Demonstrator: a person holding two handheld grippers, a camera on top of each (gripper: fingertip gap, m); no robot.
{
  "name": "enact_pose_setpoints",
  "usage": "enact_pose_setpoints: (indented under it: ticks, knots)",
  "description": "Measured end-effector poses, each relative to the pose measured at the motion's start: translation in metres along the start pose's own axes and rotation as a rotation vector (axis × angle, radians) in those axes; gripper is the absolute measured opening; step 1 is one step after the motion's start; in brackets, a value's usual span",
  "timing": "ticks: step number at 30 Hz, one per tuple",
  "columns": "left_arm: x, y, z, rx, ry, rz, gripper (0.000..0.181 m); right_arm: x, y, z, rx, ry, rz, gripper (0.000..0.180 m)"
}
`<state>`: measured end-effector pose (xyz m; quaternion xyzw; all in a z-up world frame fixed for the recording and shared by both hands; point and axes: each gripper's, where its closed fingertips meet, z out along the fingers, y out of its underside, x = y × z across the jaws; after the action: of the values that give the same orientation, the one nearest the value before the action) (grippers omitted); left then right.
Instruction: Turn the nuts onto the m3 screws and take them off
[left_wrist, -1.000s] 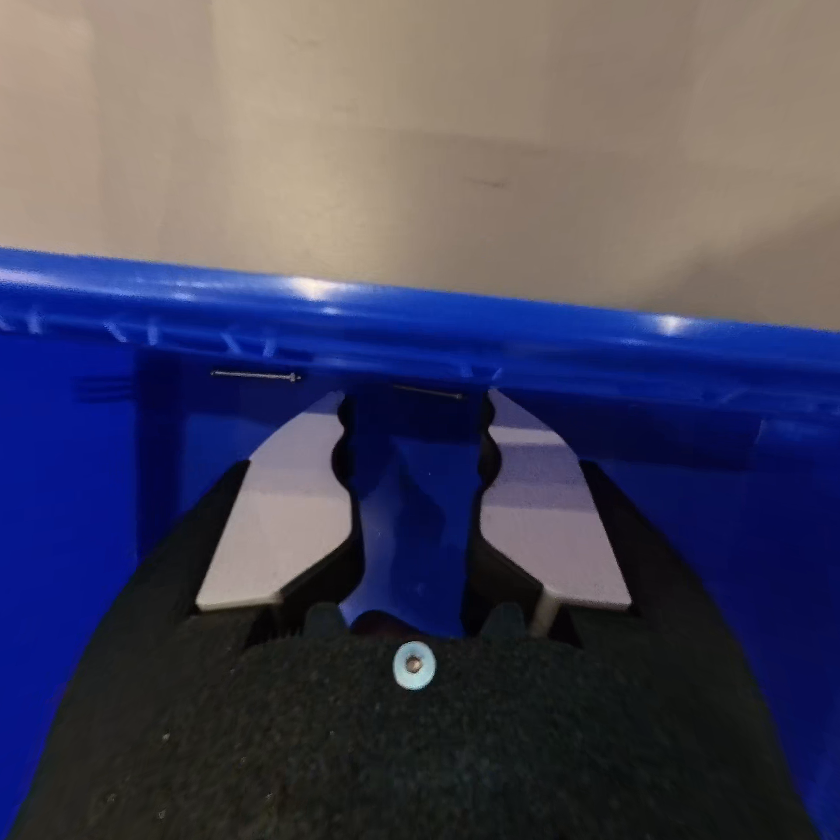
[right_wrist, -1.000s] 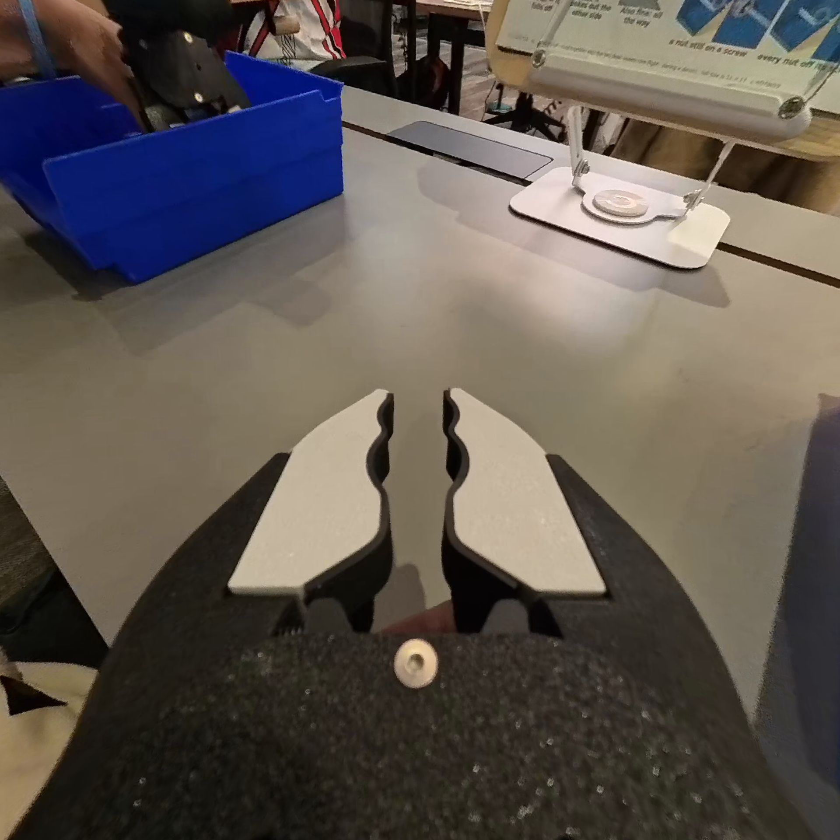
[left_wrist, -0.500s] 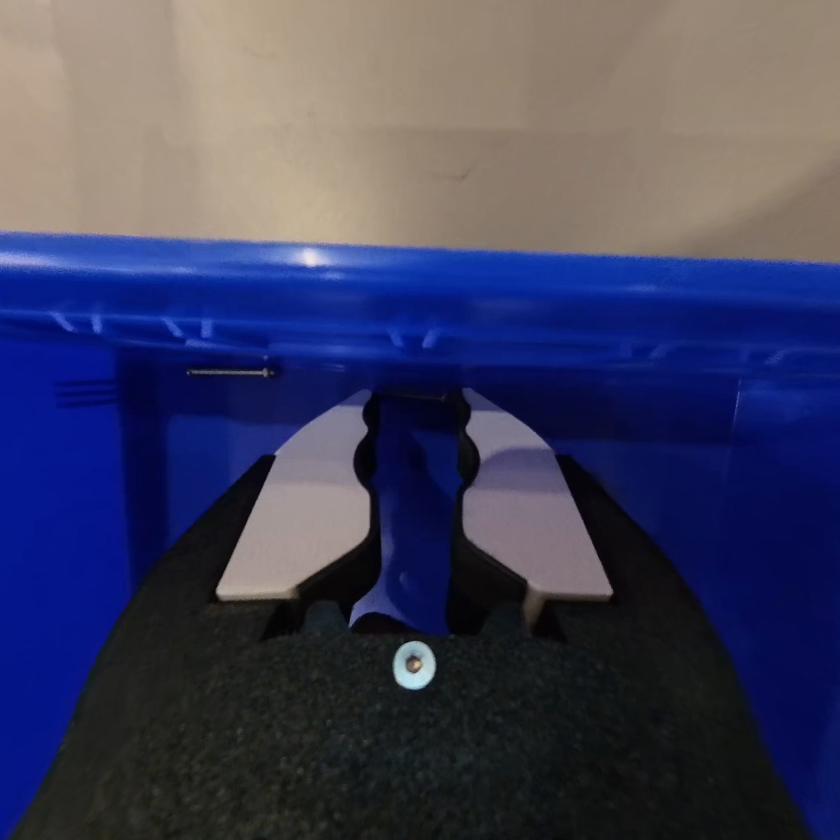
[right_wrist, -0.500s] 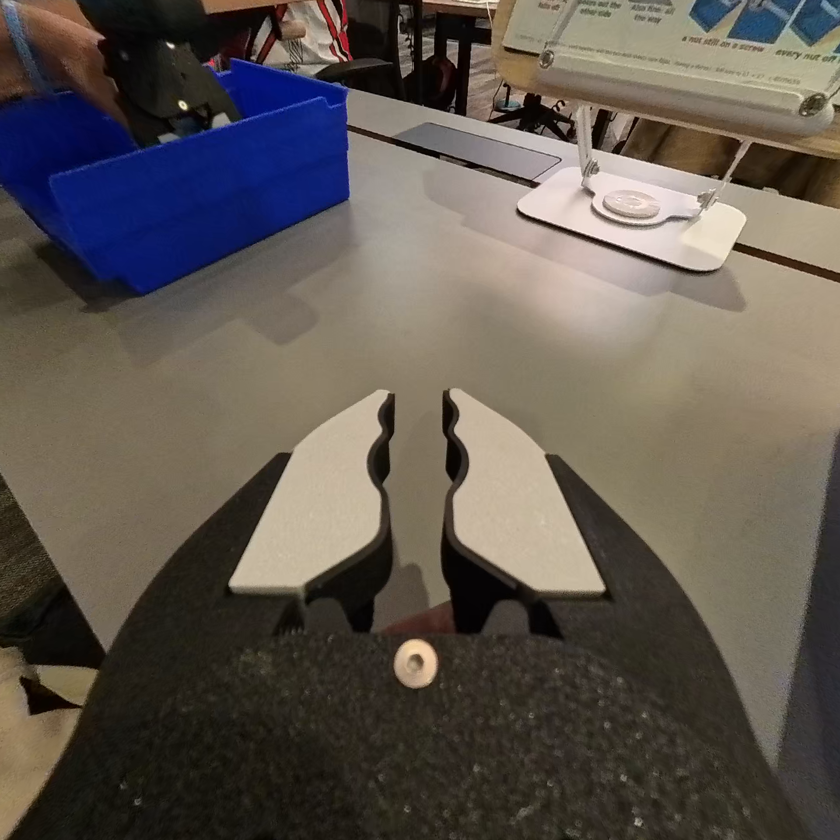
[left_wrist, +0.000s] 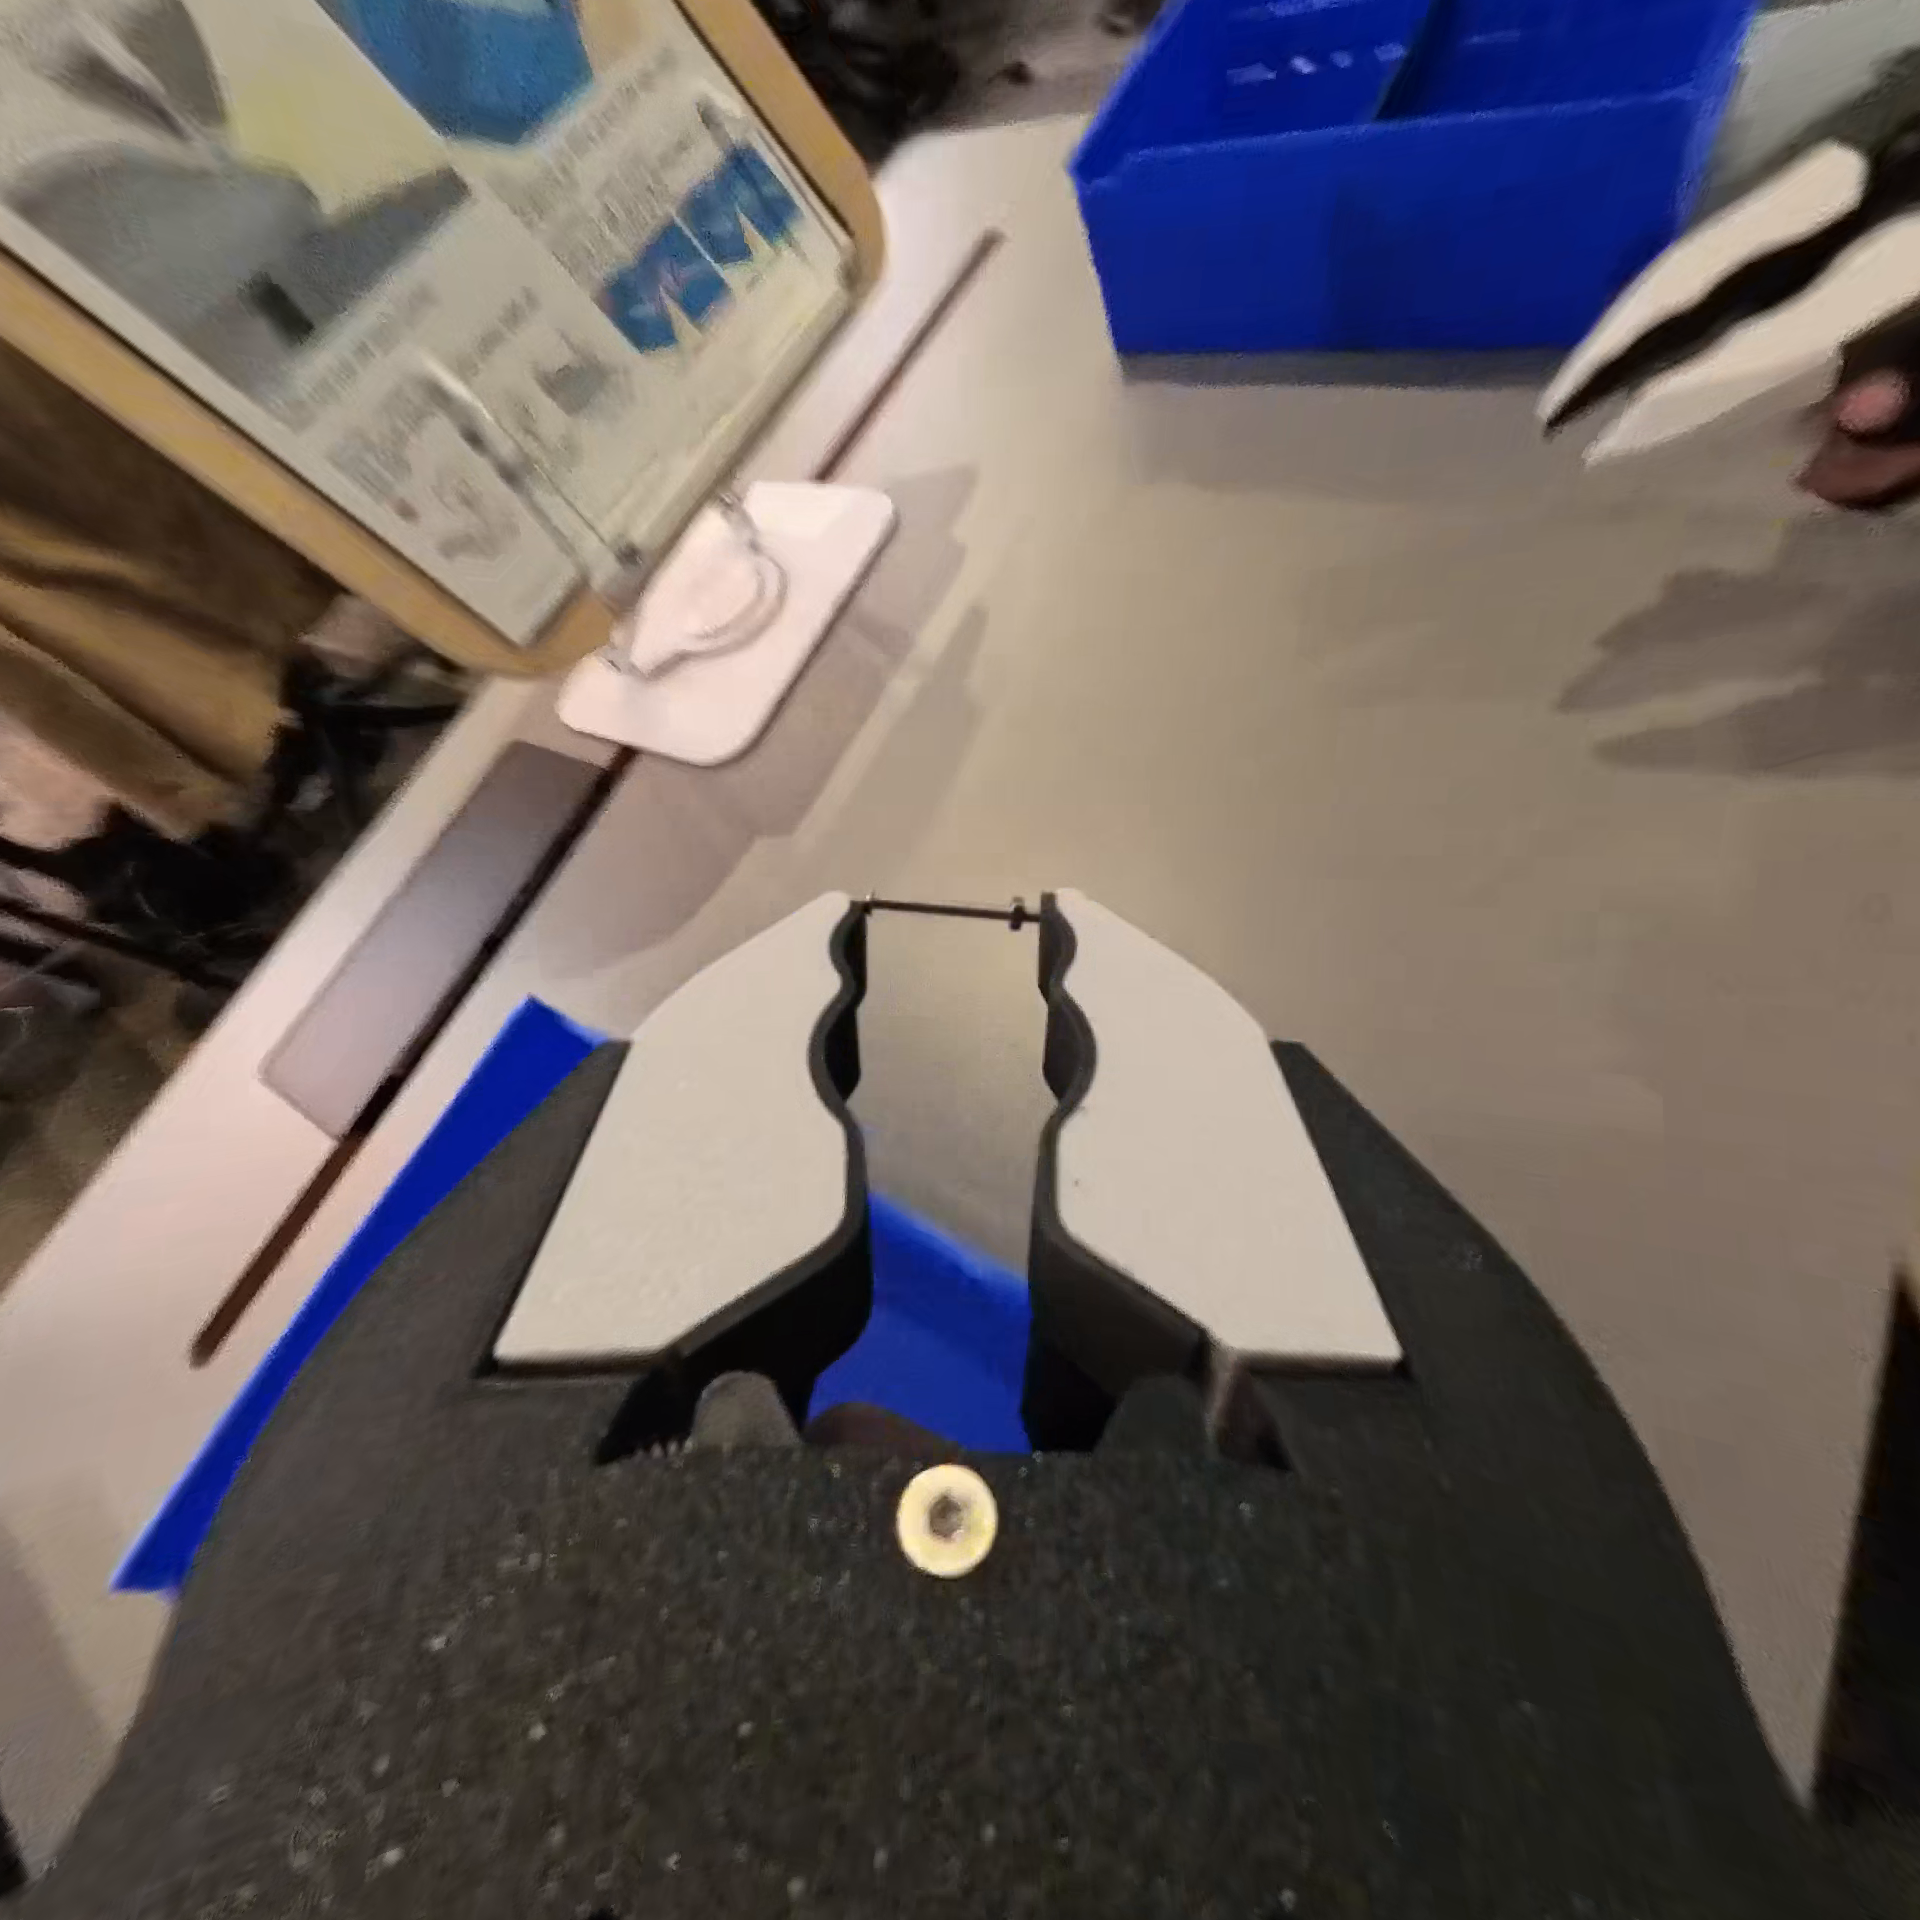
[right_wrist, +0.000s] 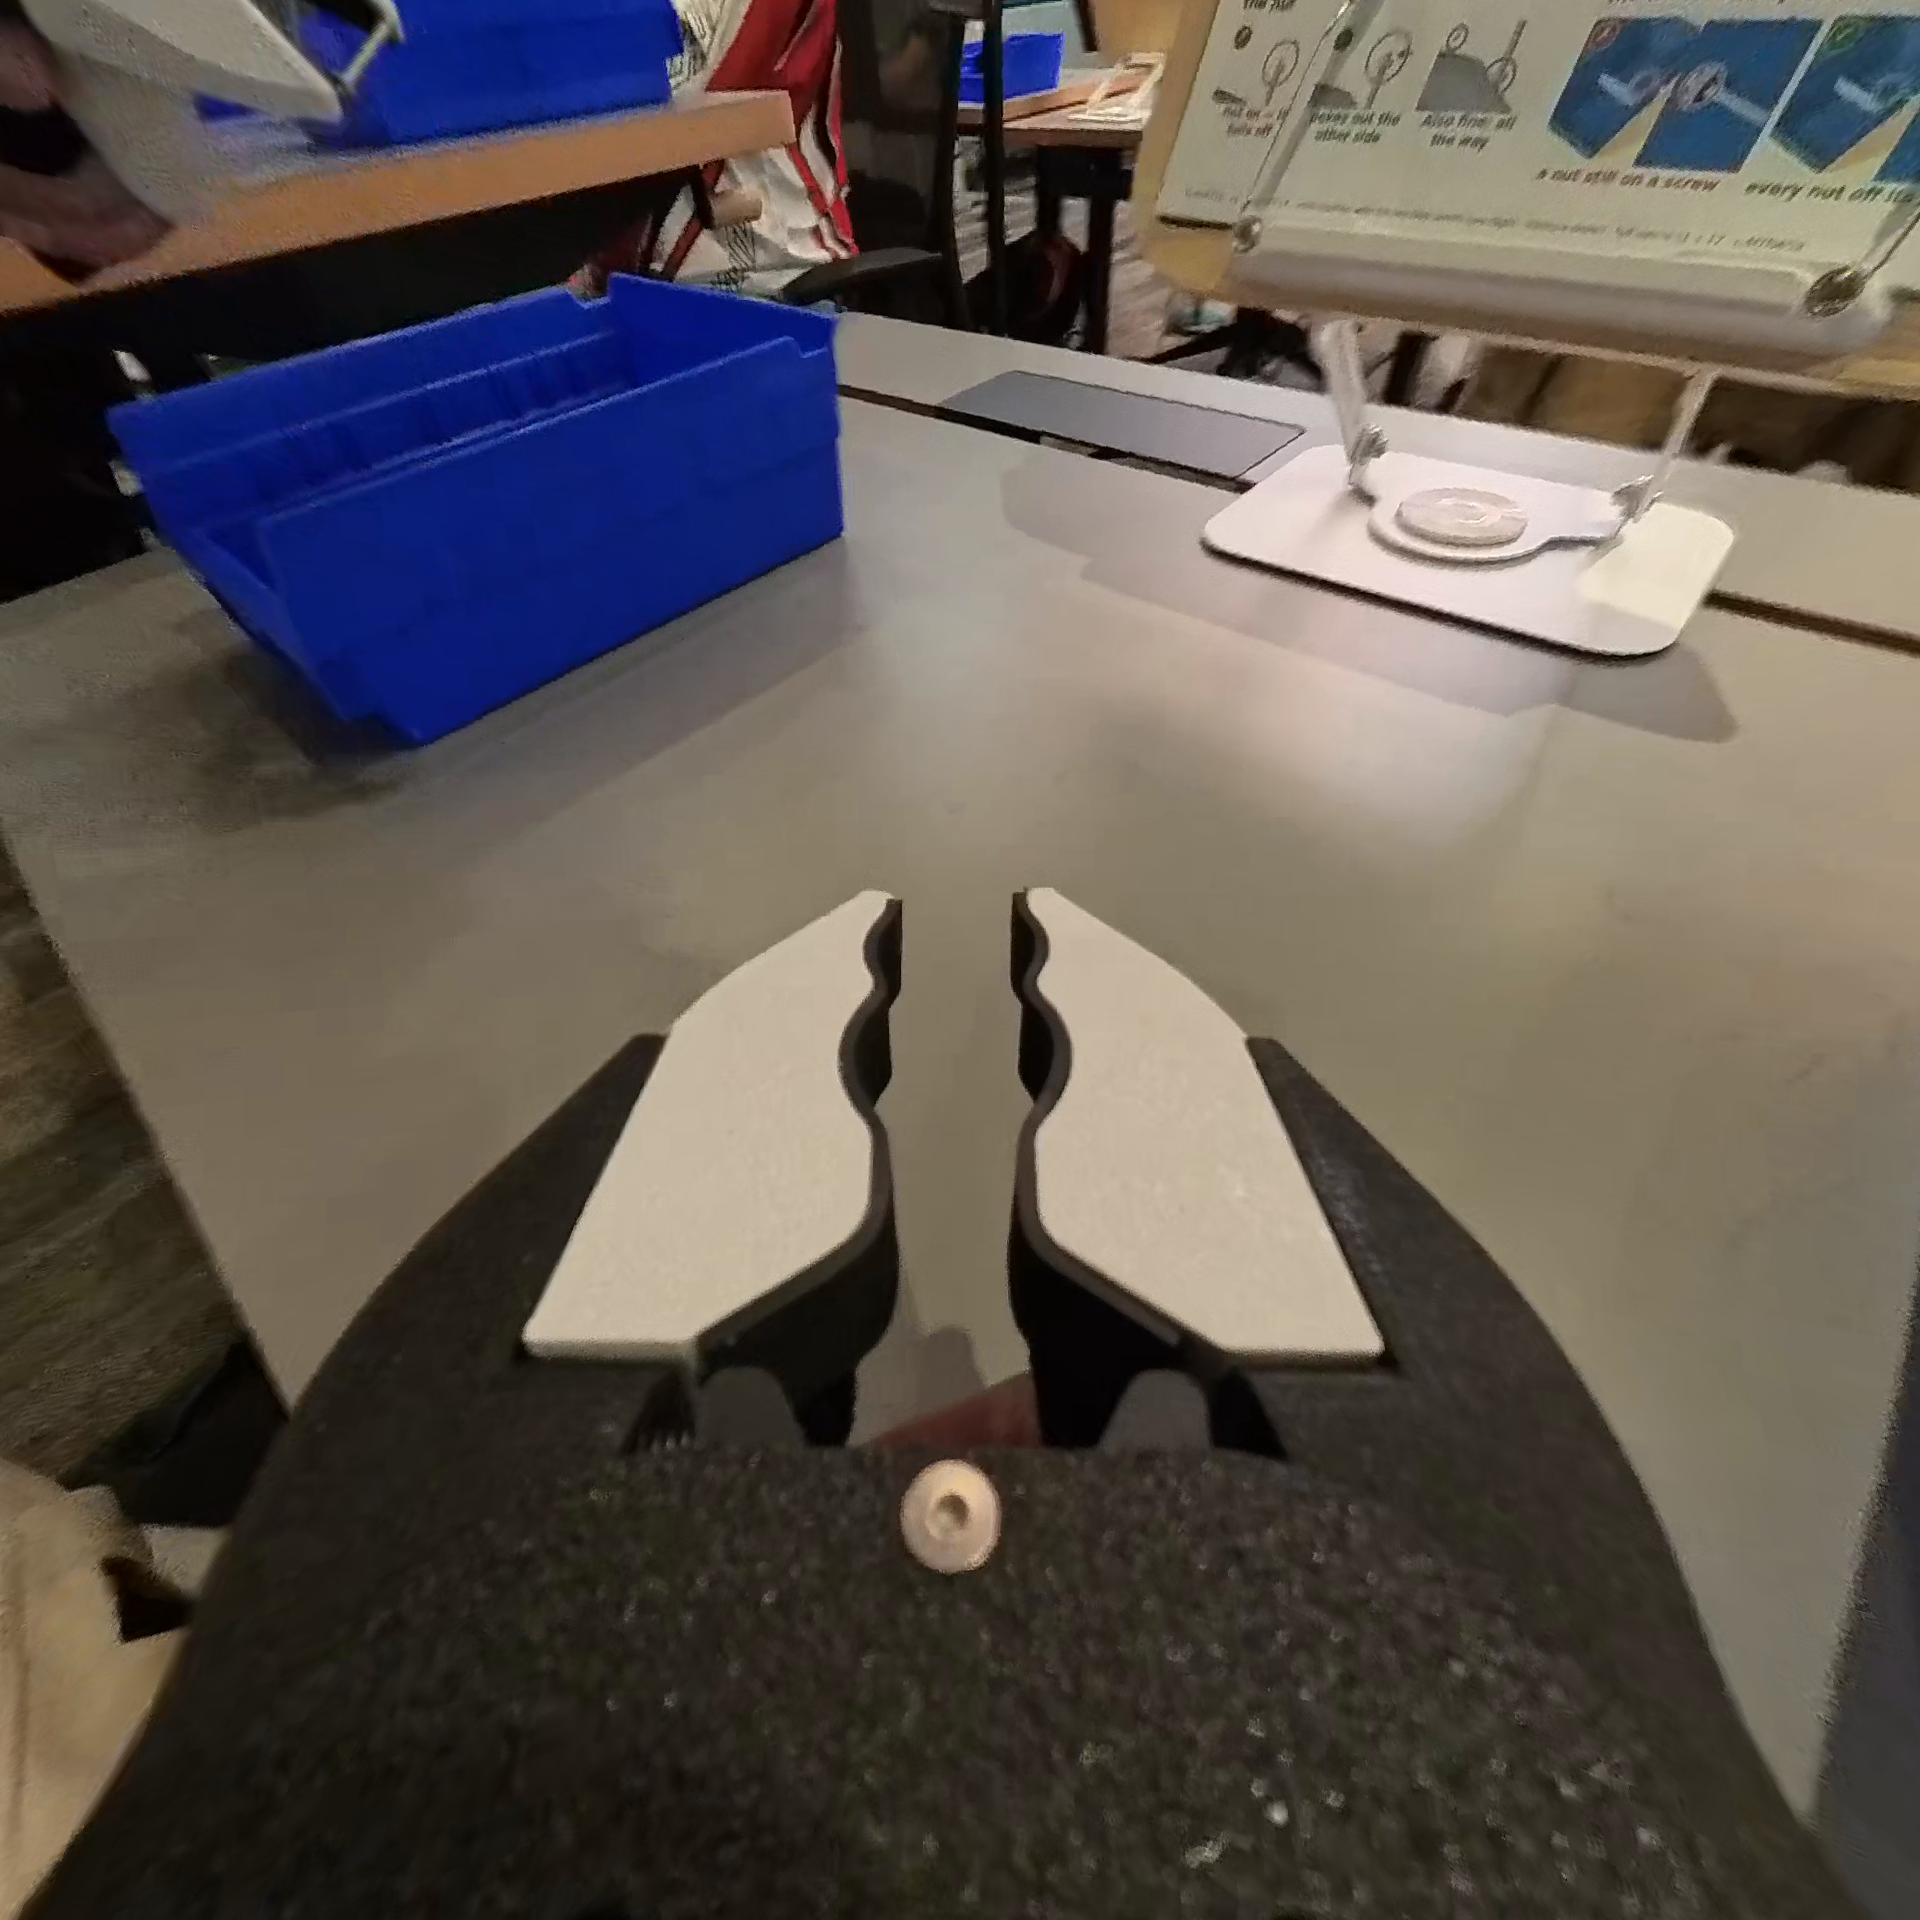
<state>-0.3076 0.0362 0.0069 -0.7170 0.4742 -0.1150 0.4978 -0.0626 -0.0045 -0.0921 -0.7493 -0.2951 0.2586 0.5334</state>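
Where the left wrist view looks along its own fingers, the left gripper (left_wrist: 956, 909) has a thin dark m3 screw (left_wrist: 940, 908) pinched end to end across its tips, held over the grey table (left_wrist: 1299, 831); a small nut (left_wrist: 1019, 912) sits on the shaft close to the right tip; the thing looks very light, stiff and slippery, so I judge it could pivot or spring out if the squeeze slackens; the exposed middle of the shaft and the nut's flats seem the only places for the other tool to take hold. In the right wrist view, the right gripper (right_wrist: 957, 906) hovers above the table with a narrow gap between its fingers and nothing in it; the blue bin (right_wrist: 488, 509) stands well off to its left; the instruction stand (right_wrist: 1475, 540) sits ahead on the right.
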Motion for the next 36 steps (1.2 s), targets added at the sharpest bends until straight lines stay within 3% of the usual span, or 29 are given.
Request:
enact_pose_setpoints:
  ticks: [7, 11, 15, 24, 28, 32, 36]
  knots:
    - [0.111, -0.066, 0.066, 0.235, -0.073, 0.016, 0.031, -0.020, -0.012, -0.002, -0.009, -0.230, 0.189, 0.020]
    - [0.146, -0.063, 0.107, 0.274, -0.116, -0.025, 0.031, -0.035, -0.022, -0.010, 0.037, -0.399, 0.387, 0.020]
    - [0.176, -0.051, 0.131, 0.316, 0.011, -0.148, 0.031, -0.032, -0.018, -0.012, 0.063, -0.447, 0.497, 0.017]
    - [0.208, -0.053, 0.136, 0.380, 0.042, -0.043, 0.031, -0.050, -0.006, -0.009, -0.036, -0.566, 0.558, 0.017]
    - [0.213, -0.055, 0.135, 0.378, 0.047, 0.009, 0.031, -0.057, -0.007, -0.010, -0.054, -0.612, 0.558, 0.004]
    - [0.215, -0.052, 0.135, 0.361, 0.069, 0.014, 0.033, -0.057, -0.003, -0.010, -0.078, -0.591, 0.509, 0.002]
    - [0.222, -0.042, 0.130, 0.320, 0.196, -0.026, 0.038, -0.052, 0.004, -0.008, -0.098, -0.569, 0.480, 0.002]
